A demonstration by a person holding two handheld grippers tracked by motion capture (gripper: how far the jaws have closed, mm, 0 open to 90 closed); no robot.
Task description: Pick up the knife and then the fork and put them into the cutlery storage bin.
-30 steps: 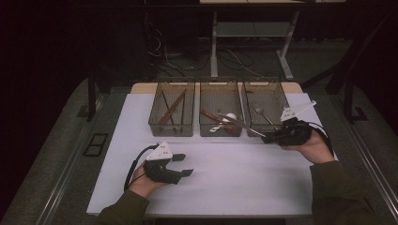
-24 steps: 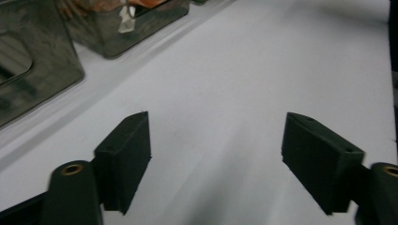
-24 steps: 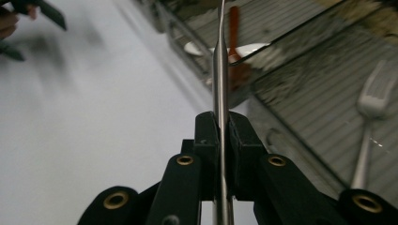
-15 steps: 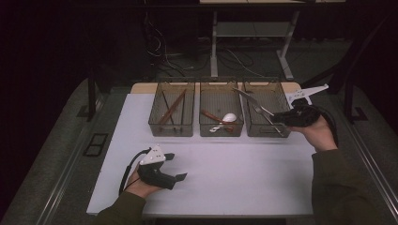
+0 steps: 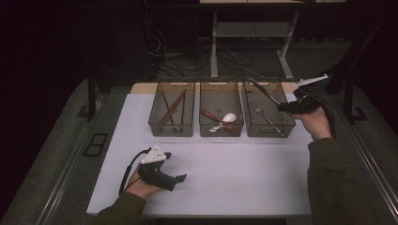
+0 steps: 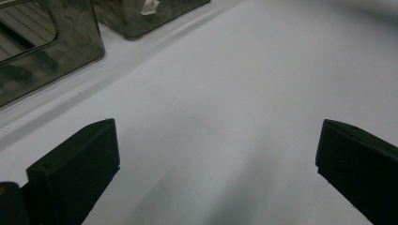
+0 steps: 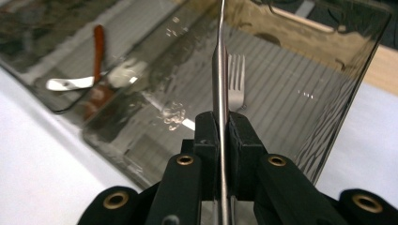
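My right gripper (image 5: 282,108) (image 7: 220,127) is shut on a slim metal utensil (image 5: 261,91) (image 7: 219,61), pinching its handle edge-on. The utensil slants up and left over the right-hand clear bin (image 5: 270,134) (image 7: 328,117). Below it a metal fork (image 5: 265,116) (image 7: 236,79) lies on that bin's floor. At the near left my left gripper (image 5: 180,180) (image 6: 216,154) rests low over the white table (image 5: 244,173). Its jaws have just been opening and now stand wide apart with nothing between them.
Three clear bins stand in a row at the back of the table. The left bin (image 5: 155,125) holds wooden sticks (image 5: 172,107). The middle bin (image 5: 220,134) holds a white spoon (image 5: 228,117) and a red-handled utensil (image 7: 97,42). Desk legs and cables lie beyond.
My right gripper has carried the metal utensil right and back, from in front of the bins to over the right bin. The left jaws have spread wider.
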